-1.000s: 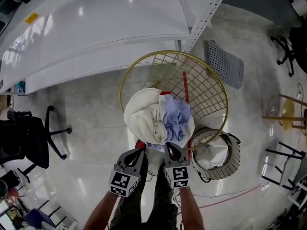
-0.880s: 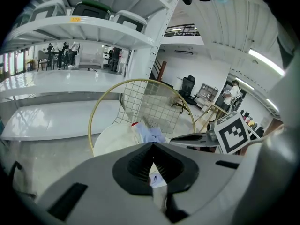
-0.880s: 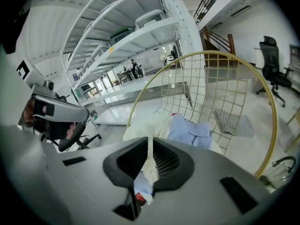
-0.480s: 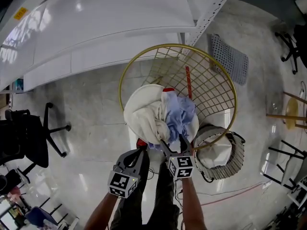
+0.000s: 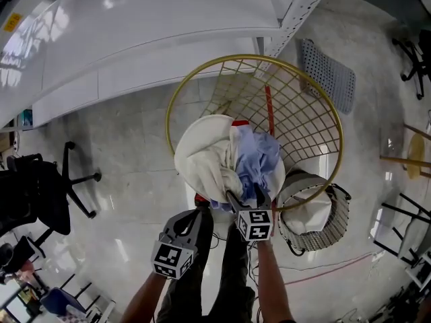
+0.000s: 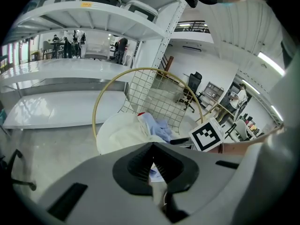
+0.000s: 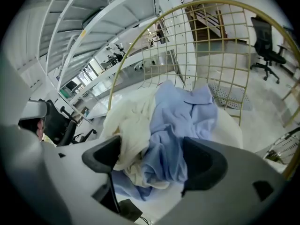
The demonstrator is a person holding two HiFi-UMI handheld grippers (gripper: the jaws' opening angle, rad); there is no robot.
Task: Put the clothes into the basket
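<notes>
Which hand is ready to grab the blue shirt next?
Probably right. On the right gripper the jaws have just been opening and stand wide with the blue shirt between them. The left gripper is closed at the near edge of the pile.

One gold basket, one smaller basket, one cream garment, one blue garment.

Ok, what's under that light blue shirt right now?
A cream garment shows beneath and beside the light blue shirt, with a red scrap behind. Anything deeper is covered.
</notes>
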